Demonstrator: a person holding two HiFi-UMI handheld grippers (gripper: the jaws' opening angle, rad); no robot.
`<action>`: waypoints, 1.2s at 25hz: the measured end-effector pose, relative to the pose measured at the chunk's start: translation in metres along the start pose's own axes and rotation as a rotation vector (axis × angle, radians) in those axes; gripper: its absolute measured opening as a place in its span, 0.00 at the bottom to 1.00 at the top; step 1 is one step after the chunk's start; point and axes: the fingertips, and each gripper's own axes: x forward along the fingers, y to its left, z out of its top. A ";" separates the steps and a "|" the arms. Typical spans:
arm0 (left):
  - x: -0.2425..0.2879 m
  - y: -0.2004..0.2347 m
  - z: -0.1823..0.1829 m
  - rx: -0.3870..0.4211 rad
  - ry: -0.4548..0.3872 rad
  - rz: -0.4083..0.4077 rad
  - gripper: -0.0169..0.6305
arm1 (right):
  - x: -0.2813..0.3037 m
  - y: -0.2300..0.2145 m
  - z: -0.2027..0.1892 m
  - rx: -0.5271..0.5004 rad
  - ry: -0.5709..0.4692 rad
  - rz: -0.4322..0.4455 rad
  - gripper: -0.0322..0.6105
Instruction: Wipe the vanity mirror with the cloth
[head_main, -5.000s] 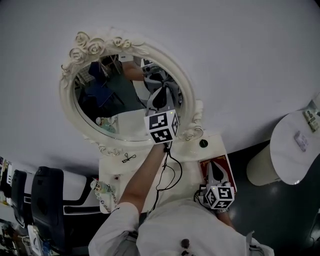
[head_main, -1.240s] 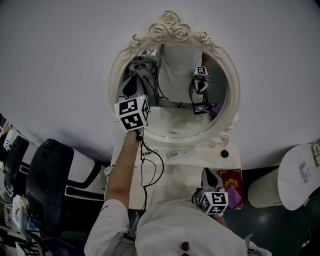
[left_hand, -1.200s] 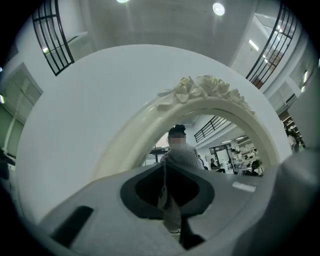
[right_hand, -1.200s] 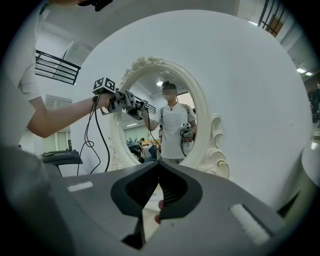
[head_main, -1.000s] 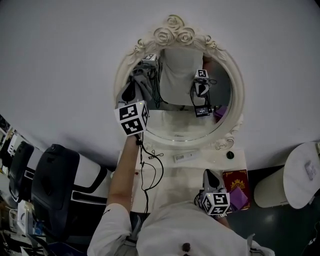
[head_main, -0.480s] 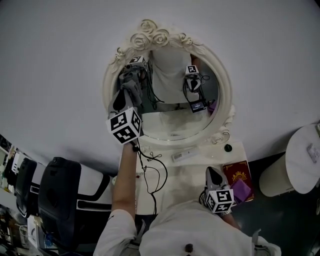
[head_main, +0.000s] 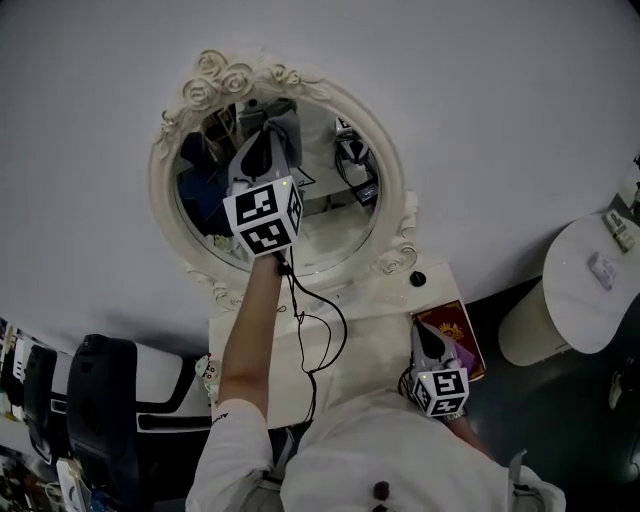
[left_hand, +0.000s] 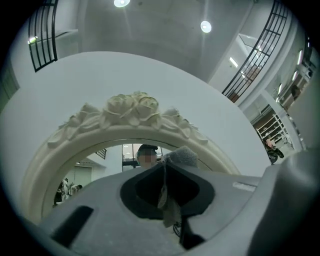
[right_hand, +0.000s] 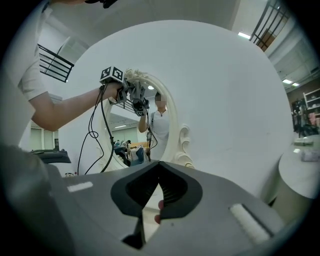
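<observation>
I have my left tongs (left_hand: 167, 165) clamped tight on the grey cloth (left_hand: 184, 156), a tuft of it bunched past the tips. In the head view the cloth sits against the upper middle of the vanity mirror (head_main: 325, 225), just below the rose crest of its white frame (head_main: 225, 72). I judge the wiping is under way rather than finished. The glass shows no streaks or marks I can read, so I cannot tell which parts are already clean. I would still count the lower and right parts as left to do. My right tongs (head_main: 428, 345) hang near me over the worktop (head_main: 350, 340), well apart from the mirror, tips together and gripping nothing that I can make out.
</observation>
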 end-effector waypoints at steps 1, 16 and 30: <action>0.008 -0.009 0.000 -0.003 0.003 -0.005 0.06 | -0.005 -0.010 0.000 0.001 -0.005 -0.022 0.06; 0.016 0.035 0.013 0.025 -0.026 0.086 0.06 | 0.014 -0.015 -0.011 0.026 0.030 -0.001 0.06; -0.062 0.183 -0.053 0.015 0.062 0.323 0.06 | 0.074 0.069 -0.021 -0.013 0.080 0.170 0.06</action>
